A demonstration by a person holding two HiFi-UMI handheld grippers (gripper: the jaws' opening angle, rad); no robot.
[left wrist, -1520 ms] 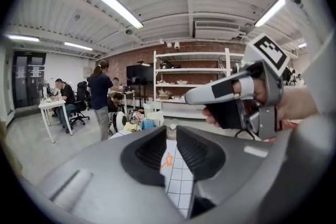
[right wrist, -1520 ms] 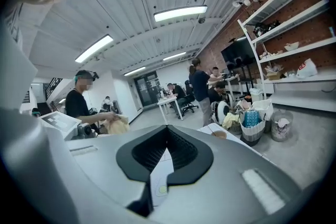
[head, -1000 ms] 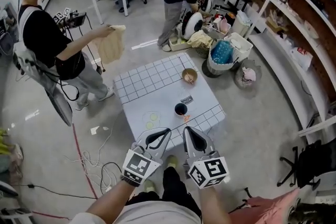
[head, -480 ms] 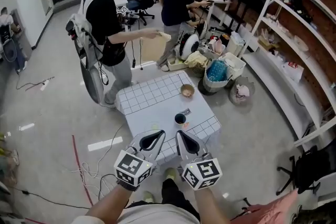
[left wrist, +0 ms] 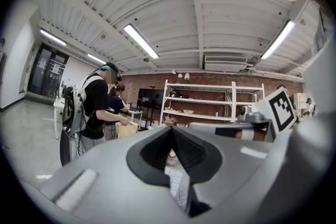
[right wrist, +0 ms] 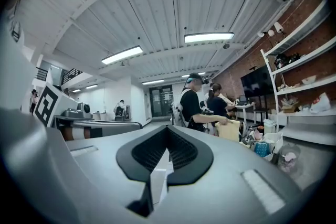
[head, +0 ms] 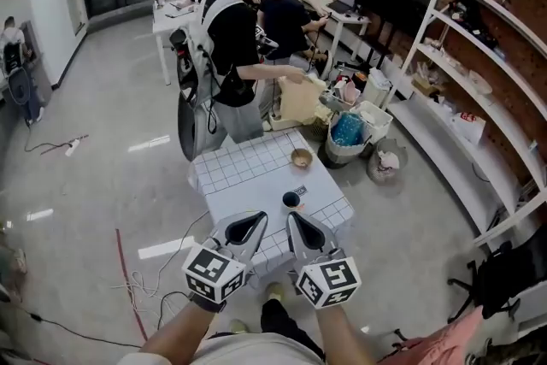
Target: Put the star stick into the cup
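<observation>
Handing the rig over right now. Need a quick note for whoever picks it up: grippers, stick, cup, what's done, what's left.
Left gripper: shut, nothing in it.
Right gripper: shut, nothing in it. Both are held side by side on the near side of the gridded table, touching nothing.
The dark cup stands upright toward the table's near edge, with a bowl beyond it.
Star stick: too small to pick out in the head view; neither gripper holds it.
Done: nothing that shows.
Left: find the stick, grip it, put it in the cup.
A person stands at the table's far side.
</observation>
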